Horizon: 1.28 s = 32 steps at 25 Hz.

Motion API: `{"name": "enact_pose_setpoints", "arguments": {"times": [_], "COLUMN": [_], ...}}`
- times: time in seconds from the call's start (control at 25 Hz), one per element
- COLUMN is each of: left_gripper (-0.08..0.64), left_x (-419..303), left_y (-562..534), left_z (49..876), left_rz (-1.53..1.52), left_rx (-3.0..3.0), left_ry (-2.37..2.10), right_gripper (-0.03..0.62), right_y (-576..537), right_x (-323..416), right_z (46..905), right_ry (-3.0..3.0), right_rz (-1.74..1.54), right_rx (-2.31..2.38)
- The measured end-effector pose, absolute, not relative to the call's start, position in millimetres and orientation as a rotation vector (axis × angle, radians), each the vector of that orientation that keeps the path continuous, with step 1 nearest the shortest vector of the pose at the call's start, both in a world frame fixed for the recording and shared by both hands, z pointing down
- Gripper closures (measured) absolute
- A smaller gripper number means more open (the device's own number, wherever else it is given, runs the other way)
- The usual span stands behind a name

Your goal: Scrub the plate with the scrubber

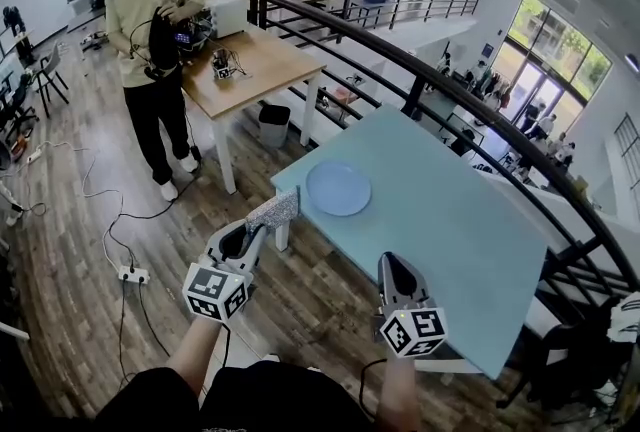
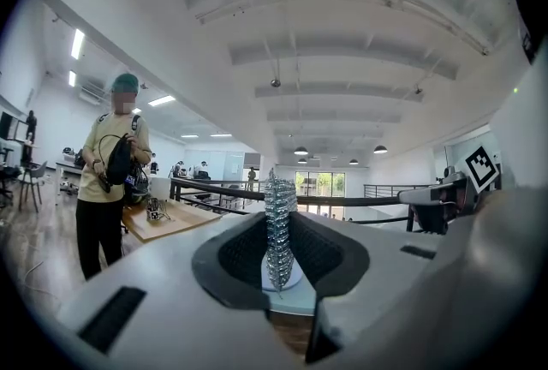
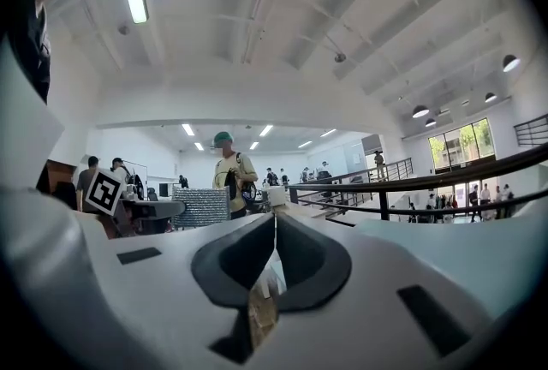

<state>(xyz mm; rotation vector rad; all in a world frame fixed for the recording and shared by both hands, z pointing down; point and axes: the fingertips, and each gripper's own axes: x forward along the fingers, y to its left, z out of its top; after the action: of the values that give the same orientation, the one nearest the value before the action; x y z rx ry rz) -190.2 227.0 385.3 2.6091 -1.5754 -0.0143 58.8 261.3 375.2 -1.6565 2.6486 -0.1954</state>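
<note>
Clamping a silvery, glittering scrubber [image 1: 276, 210] edge-on between its pads, the left hand-held gripper [image 1: 258, 232] is hovering level just off the near left corner of the pale blue bench [image 1: 450, 240], above the wooden floor [image 1: 60, 260]. The scrubber is standing upright in that grip and sticking out past the fingertips toward the plate [image 1: 338, 188], apart from it and not touching. The round, light blue plate is lying flat on the bench near that same left corner. The right hand-held gripper [image 1: 392, 267] is pointing level over the bench's near edge, well apart from the plate, with its jaws pressed together and nothing between them. A person in a pale yellow top [image 1: 150, 20] is standing farther back on the floor, holding dark gear at chest height.
</note>
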Motion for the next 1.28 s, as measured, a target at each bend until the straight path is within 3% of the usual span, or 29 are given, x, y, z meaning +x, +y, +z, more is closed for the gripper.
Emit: {"name": "enact_pose_setpoints", "arguments": {"times": [0.92, 1.28], "left_gripper": [0.473, 0.474], "left_x": [-263.8, -253.1], "left_y": [211.1, 197.7], "left_z": [400.8, 409.2], "left_rz": [-0.027, -0.033], "left_rx": [2.624, 2.621], "left_ry": [-1.527, -1.495], "right_gripper": [0.584, 0.584], "right_y": [250.6, 236.8], "right_x": [-13.4, -5.8], "right_z": [385.2, 393.2], "right_ry": [2.656, 2.646], "right_rz": [-0.194, -0.222], "right_rx": [-1.7, -1.721]}}
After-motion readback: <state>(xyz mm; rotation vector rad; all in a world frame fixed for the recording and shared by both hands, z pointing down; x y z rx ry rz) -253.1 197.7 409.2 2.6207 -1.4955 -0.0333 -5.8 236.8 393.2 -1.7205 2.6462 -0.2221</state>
